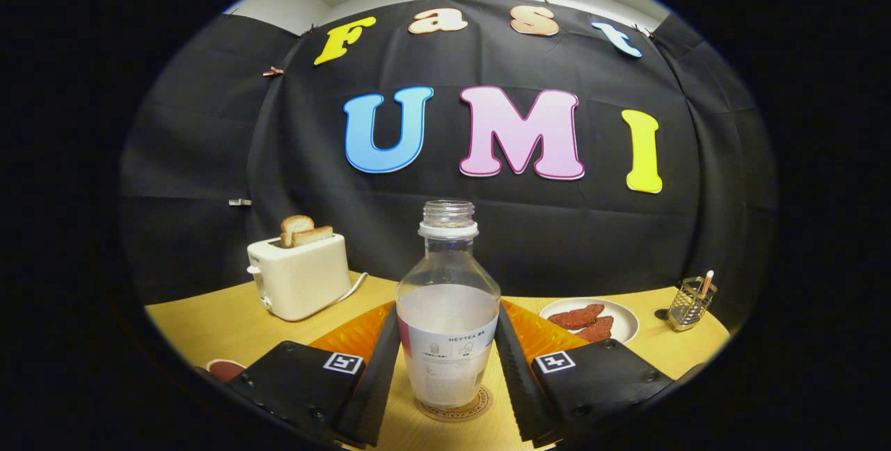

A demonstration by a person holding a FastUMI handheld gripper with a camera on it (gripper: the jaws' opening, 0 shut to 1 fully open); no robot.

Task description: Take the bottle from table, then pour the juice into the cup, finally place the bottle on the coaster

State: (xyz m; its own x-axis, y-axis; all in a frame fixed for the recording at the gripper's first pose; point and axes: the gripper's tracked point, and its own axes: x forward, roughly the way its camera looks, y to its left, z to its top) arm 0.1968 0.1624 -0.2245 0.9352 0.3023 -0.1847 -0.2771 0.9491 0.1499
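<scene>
Clear plastic bottle (pixel 447 312), uncapped and upright, about half full of pale liquid, stands on a round cork coaster (pixel 454 406) near the front edge of the wooden table (pixel 230 322); gripper (pixel 445 360) sits around it, fingers (pixel 379 367) flanking the bottle's lower body on both sides — whether both actually press on it cannot be told; cup (pixel 225 369) with a dark red inside at the table's front left corner, well apart from the bottle; cream toaster (pixel 301 277) with two slices of toast (pixel 303 230) toward the back left; white plate (pixel 619 319) with reddish-brown food (pixel 585 320) toward the right — wire holder (pixel 689 303) near the right edge beyond it.
</scene>
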